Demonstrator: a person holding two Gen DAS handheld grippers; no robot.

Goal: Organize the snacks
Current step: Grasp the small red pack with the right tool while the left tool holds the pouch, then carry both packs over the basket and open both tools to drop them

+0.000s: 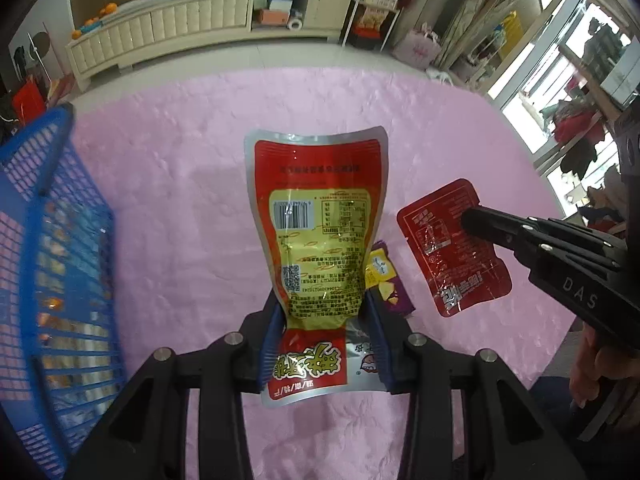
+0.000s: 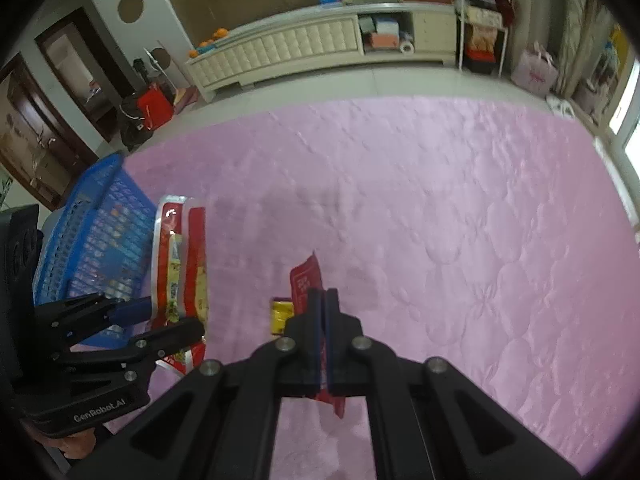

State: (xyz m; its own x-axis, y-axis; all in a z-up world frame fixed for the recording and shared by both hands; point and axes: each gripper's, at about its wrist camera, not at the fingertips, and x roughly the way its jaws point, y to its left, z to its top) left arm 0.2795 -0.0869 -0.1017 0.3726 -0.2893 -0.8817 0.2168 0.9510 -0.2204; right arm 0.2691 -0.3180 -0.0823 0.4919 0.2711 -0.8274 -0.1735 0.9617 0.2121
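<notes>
Large red-and-yellow snack pouch (image 1: 320,240) stood at centre of the left wrist view, lifted clear of the pink quilted cover (image 1: 180,200), back label and barcode toward the camera. Left gripper (image 1: 324,340) was clenched on its lower part, blue pads of the fingers (image 1: 270,344) pressing both side edges; the pouch's bottom edge was partly masked by the gripper frame.

Small red packet (image 1: 454,248) hung at right of that view, pinched by the right gripper (image 1: 474,220), whose fingers were closed tight on it. In the right wrist view the packet (image 2: 306,280) showed only as a strip above and below the fingers (image 2: 314,320); its print was unreadable.

A third snack, a yellow-and-purple packet (image 1: 386,280), lay on the cover, mostly hidden behind the large pouch; a yellow scrap (image 2: 282,314) of it showed in the right view.

Blue plastic basket (image 1: 60,260) sat at left edge, blurred, cut off by the frame; contents hard to make out.

Beyond the cover: pale floor, a long cream cabinet (image 1: 180,24) along the far wall, a metal rack (image 1: 372,8) at upper right.
</notes>
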